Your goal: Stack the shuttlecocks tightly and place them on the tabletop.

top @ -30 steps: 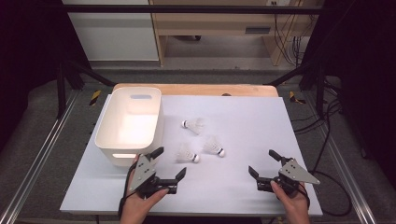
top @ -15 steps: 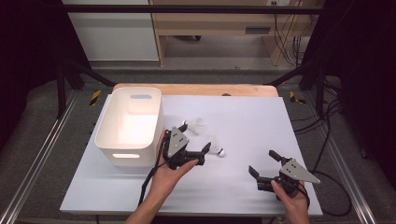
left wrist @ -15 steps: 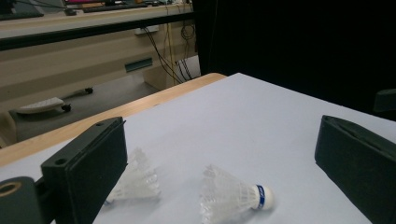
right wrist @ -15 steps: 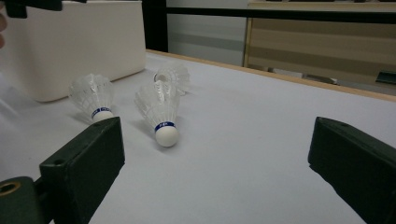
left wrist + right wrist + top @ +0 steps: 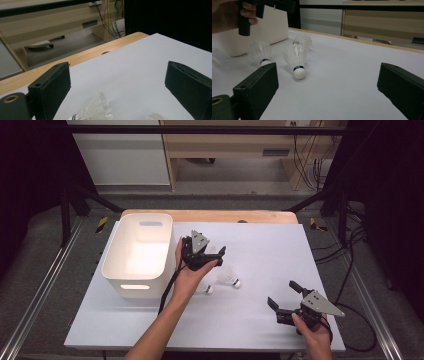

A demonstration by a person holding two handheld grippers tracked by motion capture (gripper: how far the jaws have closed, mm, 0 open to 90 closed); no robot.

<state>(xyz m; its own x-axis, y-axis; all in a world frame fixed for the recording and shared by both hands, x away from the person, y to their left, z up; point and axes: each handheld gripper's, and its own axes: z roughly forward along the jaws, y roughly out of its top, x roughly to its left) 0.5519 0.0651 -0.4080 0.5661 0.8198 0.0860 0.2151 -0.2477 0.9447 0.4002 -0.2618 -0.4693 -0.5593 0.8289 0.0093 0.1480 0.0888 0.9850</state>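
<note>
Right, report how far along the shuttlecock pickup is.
Done: nothing; the white bin looks empty. In hand: the left gripper, jaws open but just closing, straddles the far shuttlecock, not yet gripping. Left: that one and two shuttlecocks on the table; the right gripper rests open.

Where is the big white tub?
In the high view the white tub sits on the table's left side, just left of the left gripper, with the shuttlecocks to its right.

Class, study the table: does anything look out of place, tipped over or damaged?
Three shuttlecocks lie tipped on their sides, loose on the white table, beside the white bin rather than in it. No damage shows.
</note>
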